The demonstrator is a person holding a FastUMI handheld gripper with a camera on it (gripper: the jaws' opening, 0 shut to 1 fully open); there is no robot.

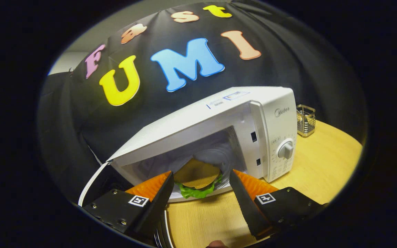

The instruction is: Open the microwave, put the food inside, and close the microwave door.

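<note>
The gripper (201, 186) hangs with fingers spread wide, holding nothing, just outside the open microwave (240, 113). The burger (197, 176) sits inside on the glass tray (219, 162), beyond the fingertips. Bare wooden table (322, 165) stretches right, towards a wire holder (305, 120).

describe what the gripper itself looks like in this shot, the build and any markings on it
The gripper has two wedge-shaped fingers tapering to points, with ribbed inner faces. Each sits on a black angular mount held by small screws, and each mount carries a square black-and-white tag. No cables are visible.
</note>
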